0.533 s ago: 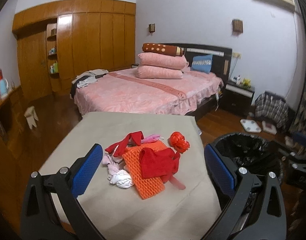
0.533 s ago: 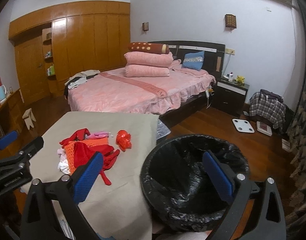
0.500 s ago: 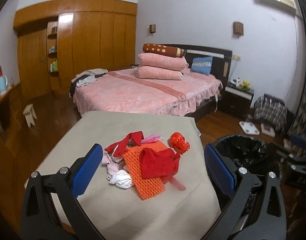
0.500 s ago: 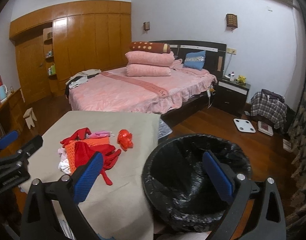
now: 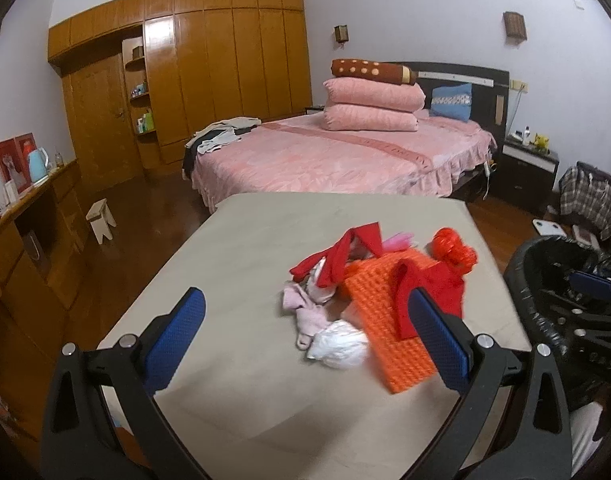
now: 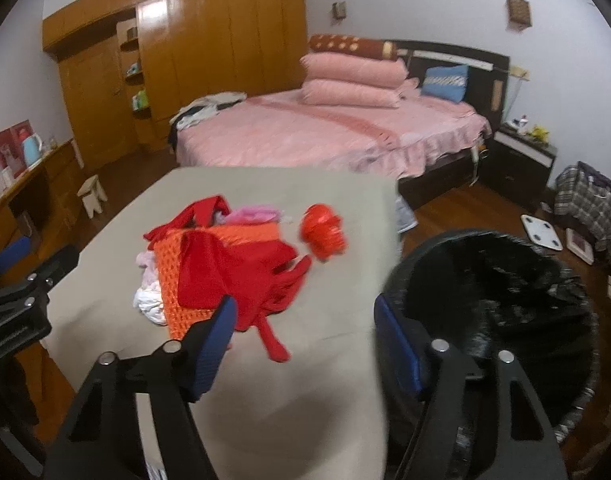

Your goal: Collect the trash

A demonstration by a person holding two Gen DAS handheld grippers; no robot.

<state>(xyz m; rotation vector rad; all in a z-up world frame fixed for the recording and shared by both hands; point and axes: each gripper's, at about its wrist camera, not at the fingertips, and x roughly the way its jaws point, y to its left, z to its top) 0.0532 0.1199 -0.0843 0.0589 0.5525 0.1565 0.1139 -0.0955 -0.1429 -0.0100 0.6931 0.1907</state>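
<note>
A trash pile lies on the beige table [image 5: 241, 392]: an orange mesh sheet [image 5: 385, 336], a red cloth [image 5: 429, 292], a crumpled red plastic wad [image 5: 453, 248], a white tissue ball [image 5: 337, 346] and pinkish scraps [image 5: 305, 312]. My left gripper [image 5: 305, 344] hovers open just before the pile, its right pad in front of the red cloth. My right gripper [image 6: 307, 344] hangs over the table's near right part, its jaws closing with nothing between them. The red cloth [image 6: 233, 272] lies just ahead of its left pad and the red wad [image 6: 321, 232] farther on.
A black-lined trash bin [image 6: 505, 300] stands right of the table, close to my right gripper; it also shows as the bin [image 5: 545, 264]. Beyond the table are a pink bed [image 5: 325, 160], a wooden wardrobe [image 5: 209, 80], a small stool [image 5: 101, 220] and a nightstand [image 5: 529, 168].
The right gripper's jaws have narrowed, and it has swung left from the bin toward the pile. The left gripper has shifted, so the pile now sits farther right and nearer in its view.
</note>
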